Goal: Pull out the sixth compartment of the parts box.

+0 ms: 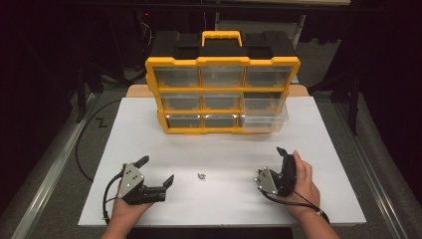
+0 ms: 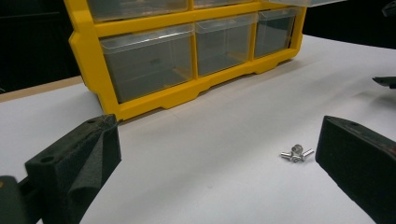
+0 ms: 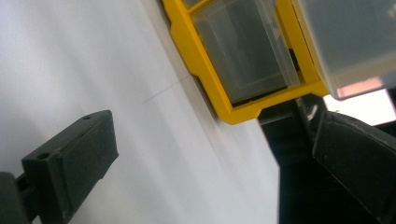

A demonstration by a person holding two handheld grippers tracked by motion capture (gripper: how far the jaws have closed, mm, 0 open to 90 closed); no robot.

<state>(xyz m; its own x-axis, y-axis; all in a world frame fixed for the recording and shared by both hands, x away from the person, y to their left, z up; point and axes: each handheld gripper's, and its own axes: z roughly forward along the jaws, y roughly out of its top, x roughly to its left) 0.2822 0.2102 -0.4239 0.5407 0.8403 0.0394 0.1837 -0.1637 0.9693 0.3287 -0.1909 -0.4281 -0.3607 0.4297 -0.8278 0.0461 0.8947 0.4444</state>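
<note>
A yellow-framed organizer with clear drawers stands at the back of the white table board. Its lower right drawer is pulled out partway. A small cluster of metal screws lies on the board between my two grippers. My left gripper rests near the front left, open, with nothing held. In the left gripper view, the screws lie ahead, near the right jaw. My right gripper is rolled on its side at the front right, open and empty. Its view faces the organizer and the pulled-out drawer.
The organizer has a black top with a yellow carry handle. Cables trail from both grippers toward the front edge. Dark floor and metal rails flank the board.
</note>
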